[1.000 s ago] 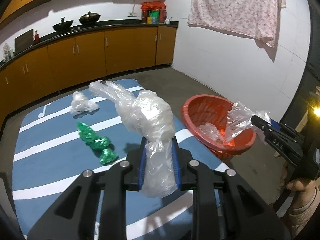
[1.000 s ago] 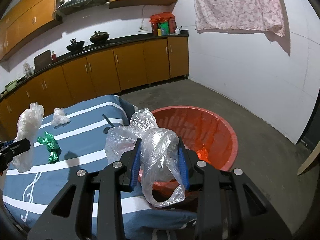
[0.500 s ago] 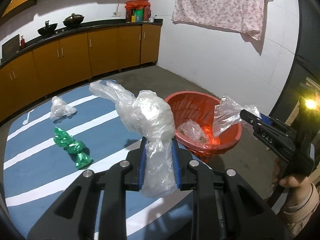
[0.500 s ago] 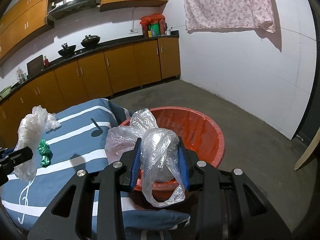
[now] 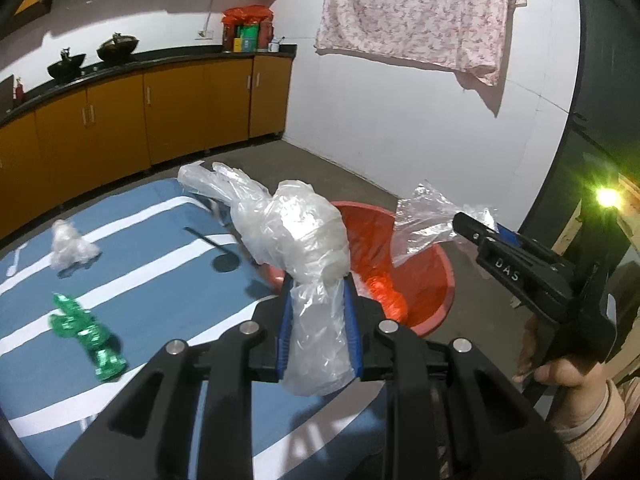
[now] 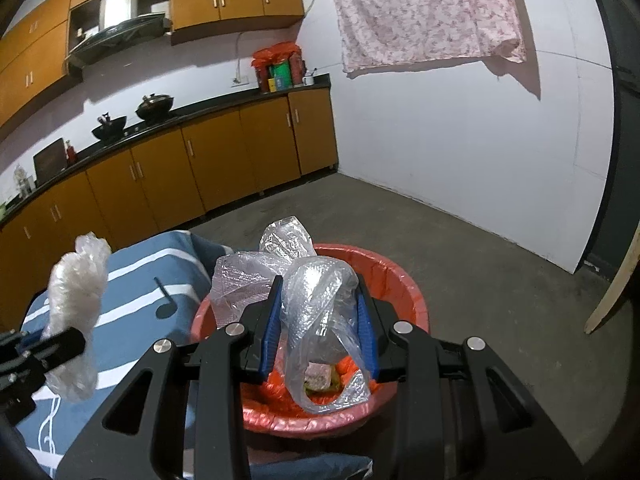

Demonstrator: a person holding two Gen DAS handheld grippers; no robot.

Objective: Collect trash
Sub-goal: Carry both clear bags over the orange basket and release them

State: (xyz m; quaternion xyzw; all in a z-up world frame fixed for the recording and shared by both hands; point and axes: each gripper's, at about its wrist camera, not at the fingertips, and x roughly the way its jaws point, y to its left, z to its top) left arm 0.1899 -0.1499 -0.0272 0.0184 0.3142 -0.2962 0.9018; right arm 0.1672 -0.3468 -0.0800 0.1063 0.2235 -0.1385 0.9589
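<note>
My left gripper point(image 5: 319, 284) is shut on a crumpled clear plastic bag point(image 5: 294, 232) and holds it above the blue striped table point(image 5: 152, 264), beside the red basin point(image 5: 424, 264). My right gripper point(image 6: 318, 292) is shut on another clear plastic bag point(image 6: 316, 292) and holds it over the red basin point(image 6: 404, 288). The right gripper also shows in the left wrist view point(image 5: 460, 218) with its bag point(image 5: 424, 220) above the basin. The left gripper's bag shows in the right wrist view point(image 6: 78, 292). A green wrapper point(image 5: 86, 332) and a small clear bag point(image 5: 68, 240) lie on the table.
The basin stands on the concrete floor point(image 6: 480, 248) off the table's right edge. Orange kitchen cabinets point(image 5: 160, 108) line the back wall. A floral cloth point(image 5: 420, 12) hangs on the white wall. A wooden leg point(image 6: 612, 280) leans at the far right.
Both grippers have moved right toward the basin with their bags. The right gripper's bag now hangs over the basin's inside. The left gripper has come nearer the table's right edge.
</note>
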